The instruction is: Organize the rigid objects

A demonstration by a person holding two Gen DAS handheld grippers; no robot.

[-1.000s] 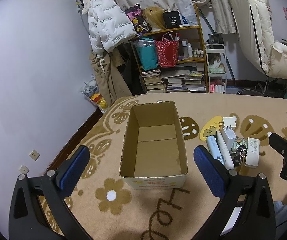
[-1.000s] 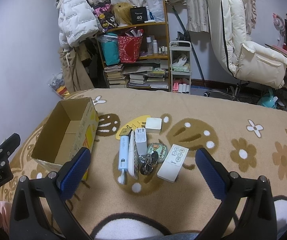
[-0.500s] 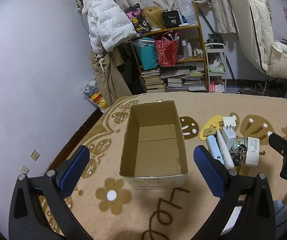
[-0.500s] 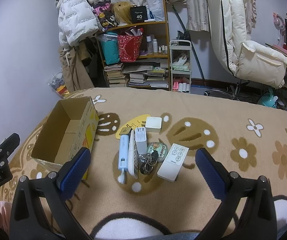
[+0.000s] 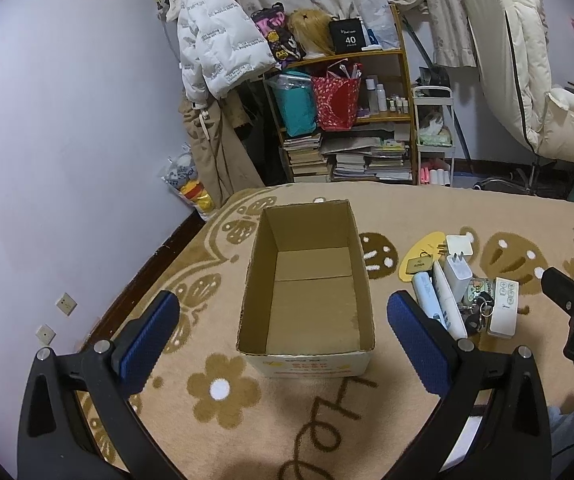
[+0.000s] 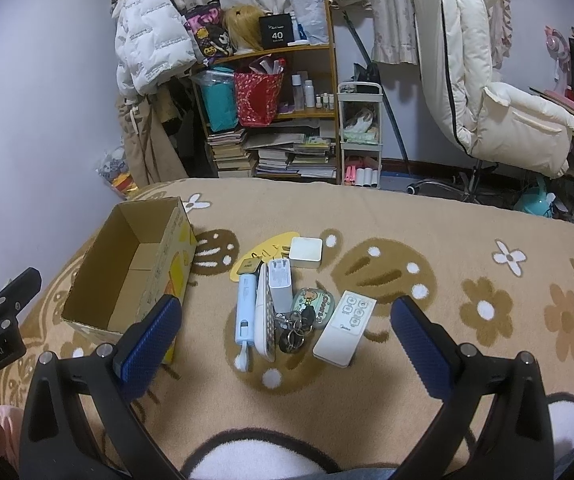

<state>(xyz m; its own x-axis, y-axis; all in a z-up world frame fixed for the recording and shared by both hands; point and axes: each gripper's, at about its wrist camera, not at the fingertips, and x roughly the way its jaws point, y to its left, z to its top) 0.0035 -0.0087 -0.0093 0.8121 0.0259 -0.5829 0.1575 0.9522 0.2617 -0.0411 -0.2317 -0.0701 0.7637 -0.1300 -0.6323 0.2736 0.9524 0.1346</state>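
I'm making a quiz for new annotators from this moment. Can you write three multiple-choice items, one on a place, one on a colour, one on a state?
1. Seen from the right wrist camera, where is the cardboard box relative to the pile of small objects?
A. left of it
B. right of it
C. on top of it

2. What colour are the pads of the right gripper?
A. red
B. blue
C. green

3. What is inside the cardboard box?
A. the white remote
B. the key bunch
C. nothing

Key: 1 A, the box sits left of the pile. 2 B, both pads are blue. 3 C, the left wrist view shows a bare box floor.
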